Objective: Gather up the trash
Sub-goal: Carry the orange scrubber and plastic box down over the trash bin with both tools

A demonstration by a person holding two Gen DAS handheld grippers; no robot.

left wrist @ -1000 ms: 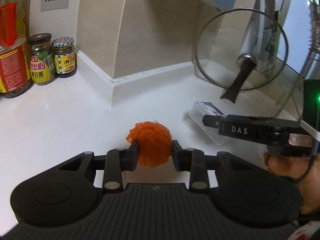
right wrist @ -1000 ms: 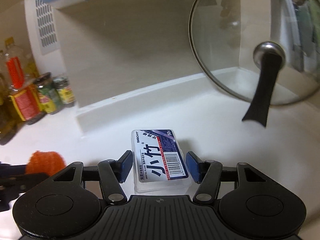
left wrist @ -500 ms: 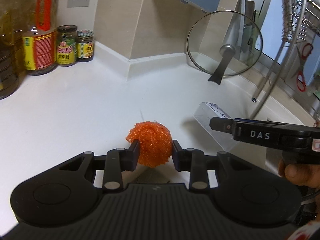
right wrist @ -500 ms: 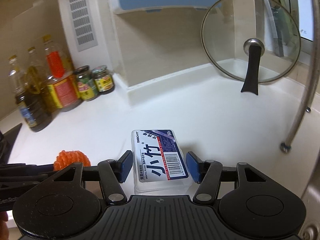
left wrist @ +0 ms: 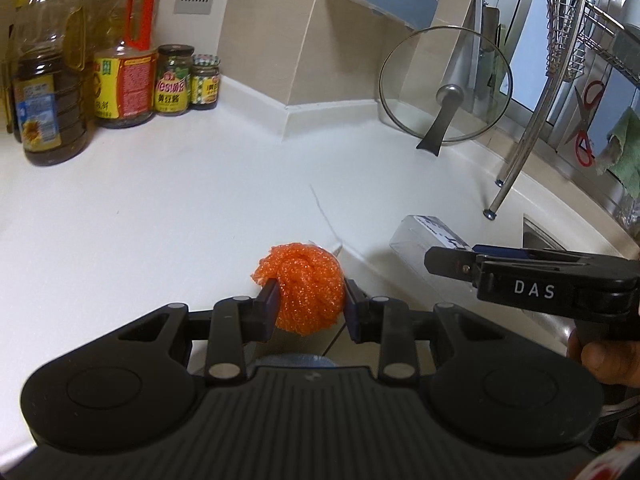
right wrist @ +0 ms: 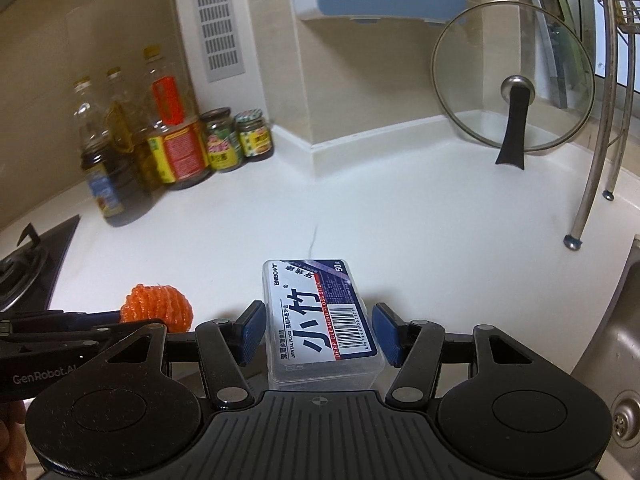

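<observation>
An orange mesh scrubber ball (left wrist: 308,276) sits squeezed between the pads of my left gripper (left wrist: 310,300), held just above the white counter (left wrist: 160,208). In the right wrist view a clear plastic dental floss box (right wrist: 320,312) with a blue and white label is held between the blue pads of my right gripper (right wrist: 318,328), which is shut on it. The ball (right wrist: 158,306) and the left gripper (right wrist: 100,320) appear at that view's lower left. From the left wrist view the right gripper (left wrist: 440,258) carries the box (left wrist: 424,232) to the right, with a hand behind it.
Oil bottles (right wrist: 112,160) and two jars (left wrist: 188,80) stand at the back left wall. A glass pot lid (right wrist: 512,84) leans in the back right corner. A dish rack leg (right wrist: 588,200) and the sink (right wrist: 616,360) lie right, a stove (right wrist: 28,264) left.
Both grippers have drawn back from the back wall with the ball and the box still held. The bottles, rack and sink have come into view.
</observation>
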